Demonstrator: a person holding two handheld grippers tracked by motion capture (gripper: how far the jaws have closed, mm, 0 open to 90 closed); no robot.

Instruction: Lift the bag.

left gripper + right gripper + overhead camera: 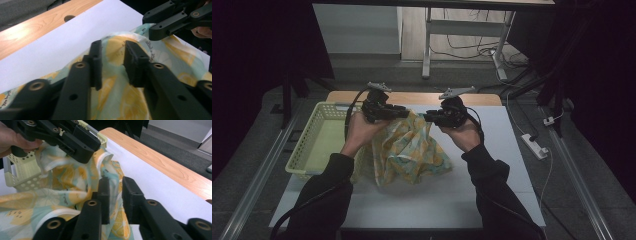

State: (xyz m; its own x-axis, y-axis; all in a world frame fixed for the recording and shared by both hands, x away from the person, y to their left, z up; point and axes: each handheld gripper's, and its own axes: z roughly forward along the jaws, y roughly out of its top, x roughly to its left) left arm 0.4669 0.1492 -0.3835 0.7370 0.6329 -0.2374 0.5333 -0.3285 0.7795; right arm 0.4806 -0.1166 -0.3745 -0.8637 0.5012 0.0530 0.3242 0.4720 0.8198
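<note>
Item: patterned cloth [412, 150], yellow and pale green, draped in a heap on the white desk [492, 195], its top edge lifted between two grippers, its lower folds resting on the desk just right of the basket [314, 145].

Left gripper [113, 63]: at the cloth's upper left corner, jaws parted with a gap between the pads; cloth lay behind and below them, not pinched.

Right gripper [115, 197]: at the cloth's upper right, jaws slightly spread; a fold of cloth ran through the gap, with no clear pinch on it.

Basket: pale yellow, perforated, touching the cloth's left edge, apparently empty.

Wooden strip [412, 97]: beyond the cloth, along the desk's far edge.

Step judged: release of the cloth after a lift or shake-out. Next move likely called for a fresh grip on two corners, or carrying the cloth leftwards into the basket.
</note>
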